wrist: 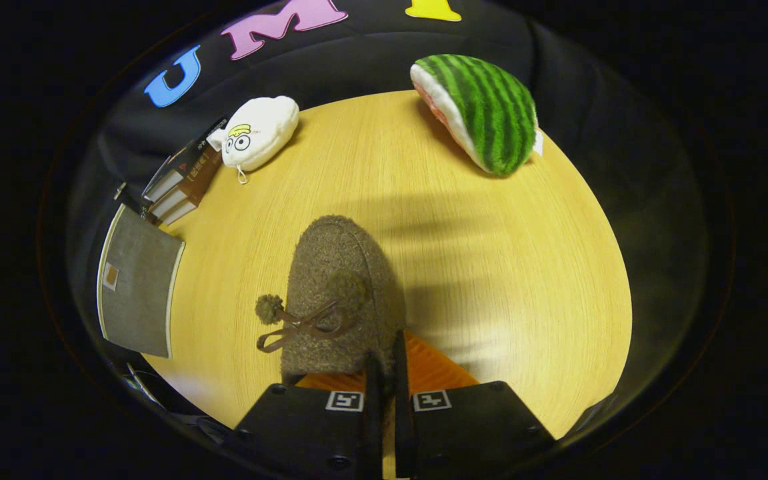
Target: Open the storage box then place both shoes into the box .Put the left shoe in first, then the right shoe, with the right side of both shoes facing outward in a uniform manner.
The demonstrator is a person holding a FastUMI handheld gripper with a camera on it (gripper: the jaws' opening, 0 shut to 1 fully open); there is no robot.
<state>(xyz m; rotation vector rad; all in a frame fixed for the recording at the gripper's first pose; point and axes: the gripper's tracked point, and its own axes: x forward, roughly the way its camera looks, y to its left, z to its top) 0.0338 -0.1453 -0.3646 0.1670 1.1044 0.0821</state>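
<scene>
Worktop (491,280): one pale wooden surface is carrying everything.
Grey box (136,288): one is sitting at the worktop's left edge, lid closed, well apart from the shoe.
Watermelon plush (481,110): one is lying at the far right, beyond the jaws.
Shoe (341,293): one brown fuzzy shoe with an orange lining is pointing its toe away, just ahead of the gripper (384,363); two pompoms are dangling on its lace.
Jaws: nearly together, pinching the shoe's heel rim between them.
White plush (257,133): one is resting at the far left.
Books (181,183): about three are stacking beside the white plush.
</scene>
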